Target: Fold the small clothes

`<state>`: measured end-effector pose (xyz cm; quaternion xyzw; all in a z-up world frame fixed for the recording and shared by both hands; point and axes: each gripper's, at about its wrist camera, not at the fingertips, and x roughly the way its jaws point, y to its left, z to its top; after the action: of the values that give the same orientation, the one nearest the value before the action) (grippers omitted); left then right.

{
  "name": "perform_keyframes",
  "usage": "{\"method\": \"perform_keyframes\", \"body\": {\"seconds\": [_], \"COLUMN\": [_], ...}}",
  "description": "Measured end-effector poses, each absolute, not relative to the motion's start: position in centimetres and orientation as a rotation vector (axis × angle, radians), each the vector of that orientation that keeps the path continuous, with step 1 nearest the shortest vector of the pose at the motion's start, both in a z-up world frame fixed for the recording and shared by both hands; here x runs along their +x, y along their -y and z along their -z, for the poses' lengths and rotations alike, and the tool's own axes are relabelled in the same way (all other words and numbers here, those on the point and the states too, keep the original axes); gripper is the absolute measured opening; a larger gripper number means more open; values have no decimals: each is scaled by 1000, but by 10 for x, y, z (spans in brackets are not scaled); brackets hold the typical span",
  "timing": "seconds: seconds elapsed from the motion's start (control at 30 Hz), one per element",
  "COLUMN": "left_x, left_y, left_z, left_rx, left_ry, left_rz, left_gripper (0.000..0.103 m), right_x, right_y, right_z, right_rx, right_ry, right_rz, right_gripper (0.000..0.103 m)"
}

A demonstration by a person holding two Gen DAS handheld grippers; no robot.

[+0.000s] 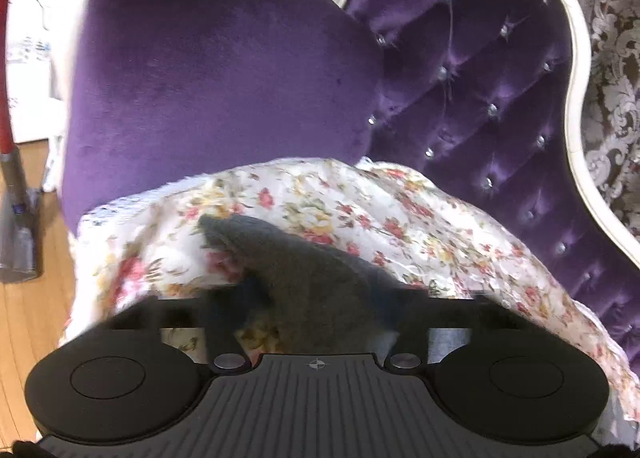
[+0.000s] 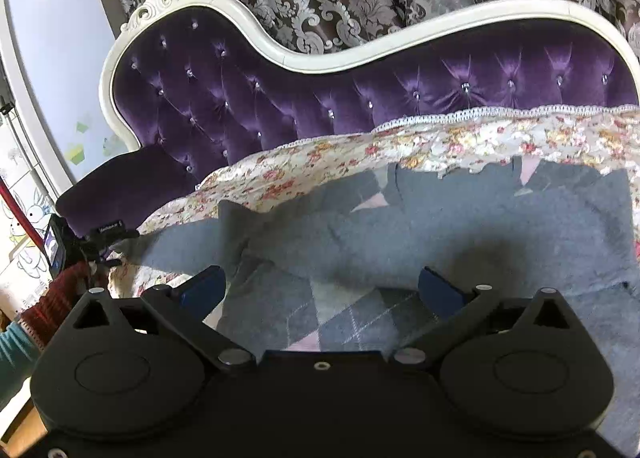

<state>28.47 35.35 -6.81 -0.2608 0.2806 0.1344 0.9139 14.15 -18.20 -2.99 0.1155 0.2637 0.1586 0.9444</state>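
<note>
A: What is laid out, taken from the biggest thing down?

B: A purple tufted sofa [image 2: 360, 97] with a white carved frame fills the upper half of the right wrist view; a floral cover [image 2: 440, 145] is spread over its seat. On that cover, across the middle and lower right of the frame, a grey sweater [image 2: 460, 225] with an argyle panel is laid out, one part of it already turned over onto itself

A: And the tongs?

B: The right tongs [image 2: 322, 290] are held wide over the sweater near the bottom of that frame, nothing being pressed between the blue pads. In the left wrist view the left tongs [image 1: 316, 298] are drawn narrow at lower centre, and a grey point of the sweater [image 1: 288, 258] is seen rising from between them; it is judged to be pinched there, though the pads themselves are blurred

A: Which step is judged to be in hand?

B: A fold partway done: one corner or sleeve end is taken up by the left tongs while the right tongs are free

A: What is called for next?

B: Probably the pinched end is to be carried across the body of the sweater and laid flat, with the right tongs set down to pin the cloth or grasp the other side. Care would be needed that the floral cover is not caught up with the knit
</note>
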Motion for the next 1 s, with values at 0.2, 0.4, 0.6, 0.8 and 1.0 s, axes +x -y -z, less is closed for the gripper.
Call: {"method": "perform_keyframes", "body": {"seconds": [0.2, 0.4, 0.6, 0.8, 1.0], "left_x": [277, 255, 242, 246, 246], "left_y": [-334, -276, -177, -59, 63], "left_z": [30, -68, -154, -166, -107], "left_rx": [-466, -312, -146, -49, 22], "left_ry": [-508, -376, -240, -221, -333], "left_rz": [-241, -90, 132, 342, 539], "left_gripper": [4, 4, 4, 4, 5], "right_x": [139, 130, 115, 101, 88], "right_y": [185, 199, 215, 230, 244], "right_z": [44, 59, 68, 70, 73], "right_rx": [272, 306, 362, 410, 448], "right_ry": [-572, -595, -593, -573, -560], "right_rz": [-306, -290, -280, -271, -253], "right_gripper": [103, 103, 103, 103, 103]}}
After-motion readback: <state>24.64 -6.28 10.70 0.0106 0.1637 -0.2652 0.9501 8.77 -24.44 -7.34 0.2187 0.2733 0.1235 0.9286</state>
